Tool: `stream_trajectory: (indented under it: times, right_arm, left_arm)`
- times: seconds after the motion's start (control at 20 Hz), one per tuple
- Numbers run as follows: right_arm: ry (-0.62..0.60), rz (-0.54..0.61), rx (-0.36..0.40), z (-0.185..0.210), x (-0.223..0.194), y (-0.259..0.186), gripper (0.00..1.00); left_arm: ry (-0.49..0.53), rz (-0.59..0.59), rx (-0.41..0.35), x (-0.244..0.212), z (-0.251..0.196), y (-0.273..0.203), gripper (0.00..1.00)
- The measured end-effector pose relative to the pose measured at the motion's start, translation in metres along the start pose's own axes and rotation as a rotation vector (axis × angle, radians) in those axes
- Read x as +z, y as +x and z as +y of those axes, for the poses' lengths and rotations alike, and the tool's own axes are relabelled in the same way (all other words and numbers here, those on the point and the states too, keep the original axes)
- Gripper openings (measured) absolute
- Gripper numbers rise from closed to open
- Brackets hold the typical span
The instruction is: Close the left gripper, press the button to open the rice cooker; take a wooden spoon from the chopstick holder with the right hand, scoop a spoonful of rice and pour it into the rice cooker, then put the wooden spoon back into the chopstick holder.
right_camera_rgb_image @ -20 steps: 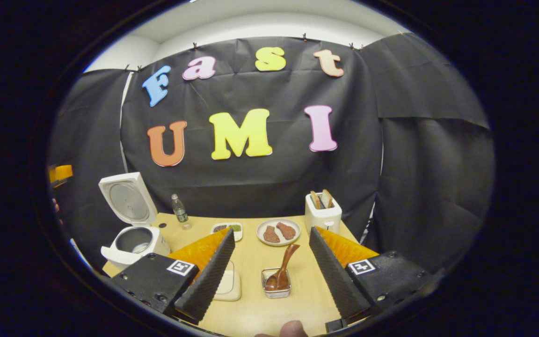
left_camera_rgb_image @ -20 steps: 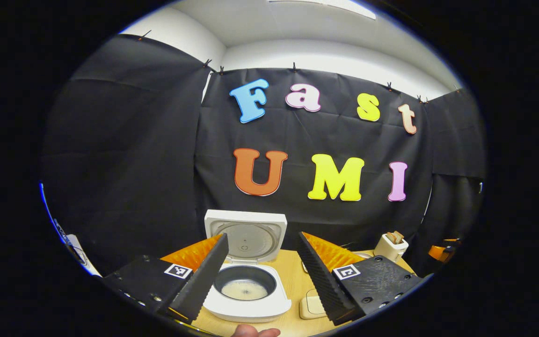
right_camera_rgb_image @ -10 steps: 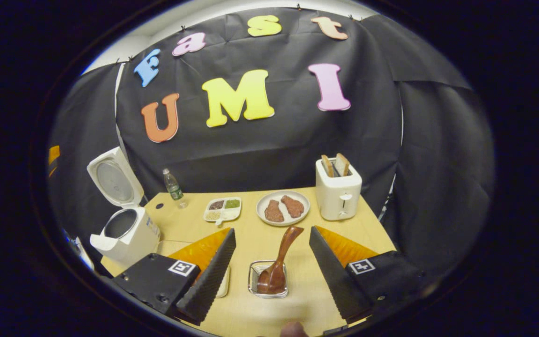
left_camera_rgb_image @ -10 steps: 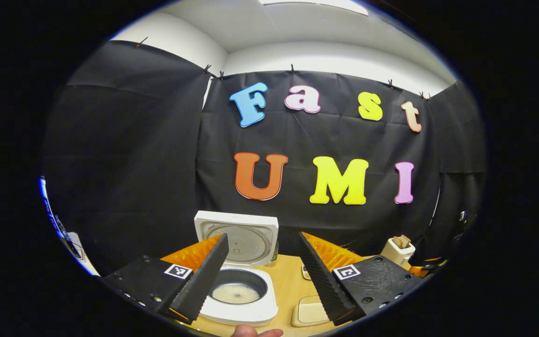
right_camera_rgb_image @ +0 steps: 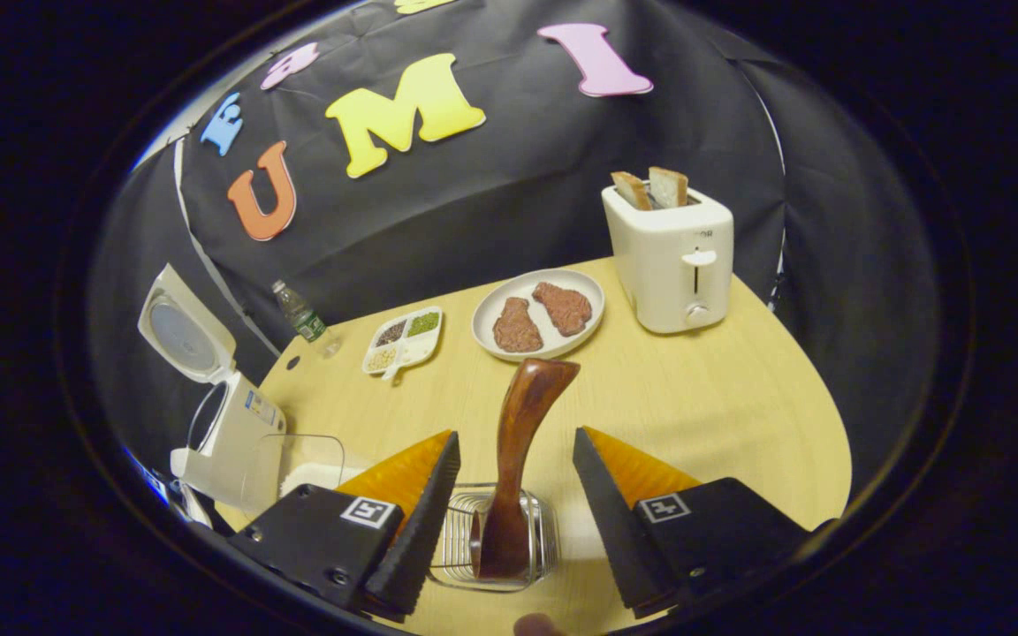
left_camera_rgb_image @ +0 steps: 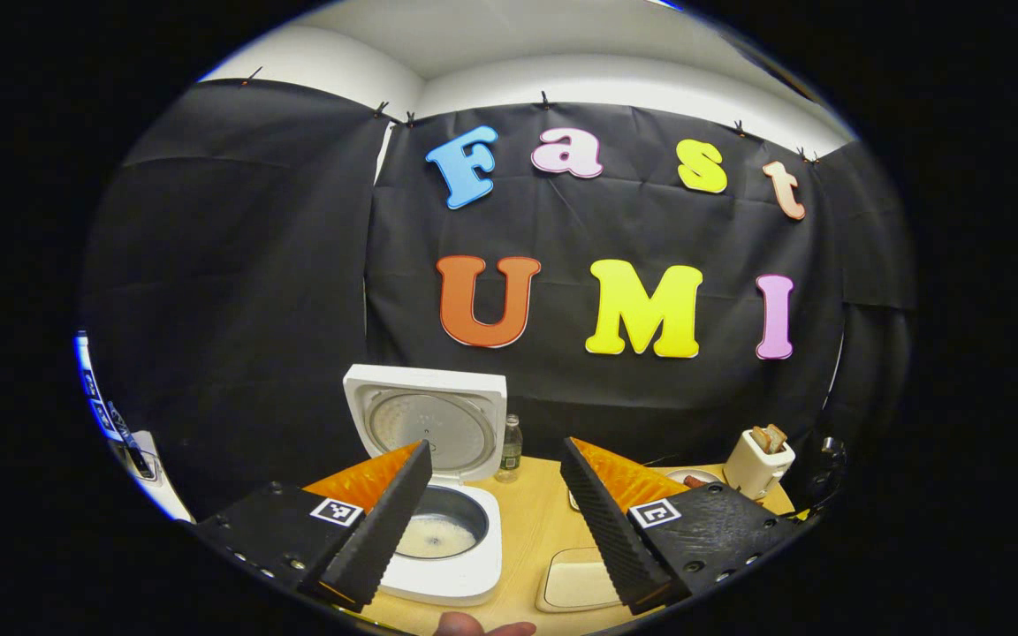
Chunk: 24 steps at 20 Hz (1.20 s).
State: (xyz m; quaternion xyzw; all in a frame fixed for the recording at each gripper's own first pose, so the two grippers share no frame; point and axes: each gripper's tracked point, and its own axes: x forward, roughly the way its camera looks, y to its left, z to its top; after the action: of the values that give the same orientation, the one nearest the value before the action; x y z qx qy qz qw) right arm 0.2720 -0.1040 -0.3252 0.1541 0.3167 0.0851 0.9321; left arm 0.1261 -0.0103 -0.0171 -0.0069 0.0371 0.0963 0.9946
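Spoon (right_camera_rgb_image: 522, 442) stands upright in the holder (right_camera_rgb_image: 496, 548) on the worktop (right_camera_rgb_image: 721, 415), between the right tool's (right_camera_rgb_image: 513, 503) spread fingers, untouched. Left tool (left_camera_rgb_image: 491, 521), released, hovers before the open cooker (left_camera_rgb_image: 438, 530).

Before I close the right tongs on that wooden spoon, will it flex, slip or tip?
The wooden spoon looks like thick carved wood, so probably stiff. Its glossy finish may slip in the tongs. It stands leaning in the wire chopstick holder, so a sideways nudge might swing it.
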Motion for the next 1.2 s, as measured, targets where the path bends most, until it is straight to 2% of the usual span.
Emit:
stream_trajectory:
  times: [0.05, 0.1, 0.15, 0.2, 0.35, 0.4, 0.45, 0.5, 0.75, 1.0, 1.2]
  right_arm:
    - [0.002, 0.012, 0.008, 0.0, -0.002, 0.005, 0.74]
    - [0.0, 0.021, 0.015, -0.001, -0.003, 0.008, 0.77]
    - [0.001, 0.032, 0.021, -0.003, -0.006, 0.012, 0.64]
    - [0.005, 0.043, 0.027, -0.004, -0.008, 0.014, 0.66]
    - [0.021, 0.057, 0.048, -0.001, -0.009, 0.013, 0.36]
    - [0.016, 0.054, 0.05, 0.001, -0.008, 0.011, 0.39]
    - [0.011, 0.053, 0.046, 0.002, -0.007, 0.008, 0.29]
    - [0.012, 0.053, 0.044, 0.002, -0.007, 0.005, 0.25]
    - [0.009, 0.052, 0.033, 0.009, -0.009, -0.019, 0.2]
    - [-0.005, -0.001, -0.033, 0.016, 0.006, -0.045, 0.13]
    - [-0.041, -0.081, -0.1, 0.038, 0.028, -0.077, 0.1]
  left_arm:
    - [0.002, -0.001, 0.001, 0.0, -0.002, 0.0, 0.94]
    - [0.004, -0.006, 0.008, 0.002, -0.001, 0.001, 0.94]
    - [0.005, -0.009, 0.01, 0.003, -0.001, 0.0, 0.94]
    - [0.005, -0.007, 0.016, 0.001, 0.0, 0.0, 0.94]
    - [-0.004, -0.002, 0.042, 0.001, 0.009, -0.004, 0.94]
    - [-0.011, -0.002, 0.05, 0.0, 0.012, -0.006, 0.94]
    - [-0.018, 0.0, 0.055, -0.001, 0.015, -0.008, 0.94]
    - [-0.024, 0.001, 0.062, -0.001, 0.019, -0.009, 0.94]
    - [-0.043, -0.005, 0.058, 0.0, 0.028, -0.014, 0.94]
    - [-0.042, -0.008, 0.025, 0.003, 0.047, -0.024, 0.94]
    - [-0.052, -0.025, -0.001, 0.005, 0.071, -0.03, 0.94]
